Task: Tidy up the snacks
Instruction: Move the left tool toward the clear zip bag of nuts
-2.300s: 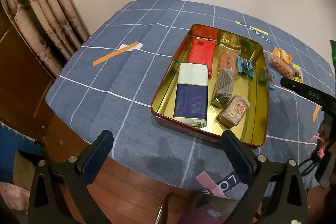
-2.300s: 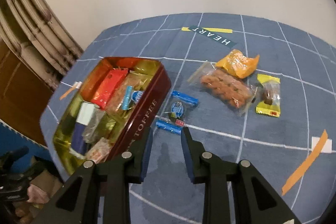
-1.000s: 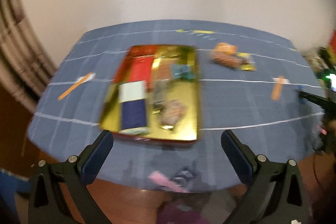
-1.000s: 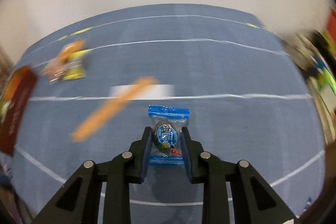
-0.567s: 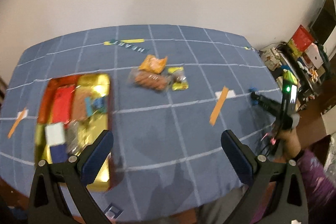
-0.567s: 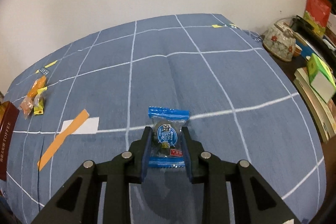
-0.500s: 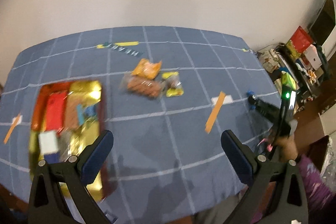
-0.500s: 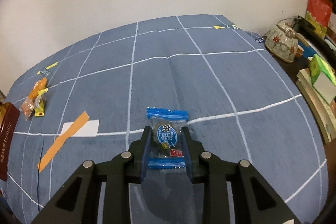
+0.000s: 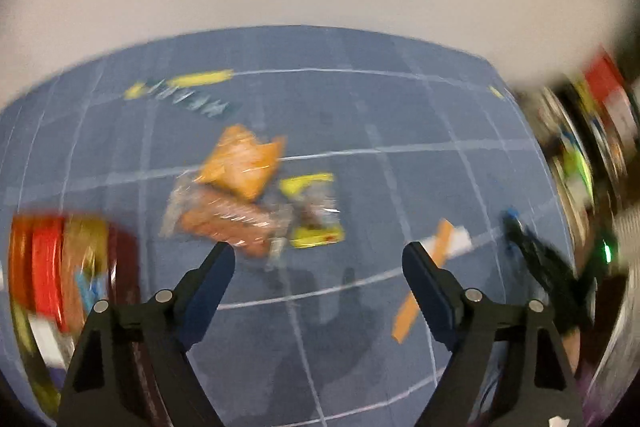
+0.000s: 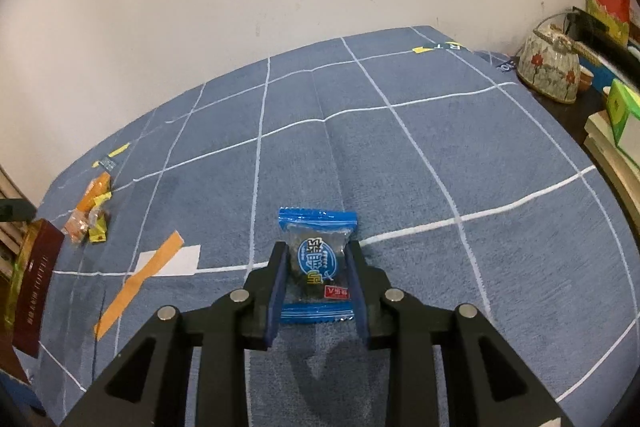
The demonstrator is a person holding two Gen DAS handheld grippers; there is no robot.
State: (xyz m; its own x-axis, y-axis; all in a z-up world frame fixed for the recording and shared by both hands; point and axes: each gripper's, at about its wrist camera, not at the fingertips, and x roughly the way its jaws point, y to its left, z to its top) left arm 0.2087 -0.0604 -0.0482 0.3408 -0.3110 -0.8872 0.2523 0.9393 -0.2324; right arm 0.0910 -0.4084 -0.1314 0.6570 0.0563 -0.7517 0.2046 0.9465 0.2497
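Observation:
My right gripper is shut on a small blue-wrapped candy and holds it just above the blue checked tablecloth. My left gripper is open and empty, above the cloth in a blurred view. Ahead of it lie an orange snack bag, a clear pack of brown snacks and a yellow-edged packet. The red and gold tin with several snacks inside is at the left. The same tin and snack pile show far left in the right wrist view.
Orange and white tape strips lie on the cloth left of the candy. A flowered teapot, a green box and books stand past the table's right edge. The other gripper shows at the right of the left wrist view.
My left gripper has swung right and closer to the loose snack pile, and its view has blurred. My right gripper still holds the blue candy, shifted slightly.

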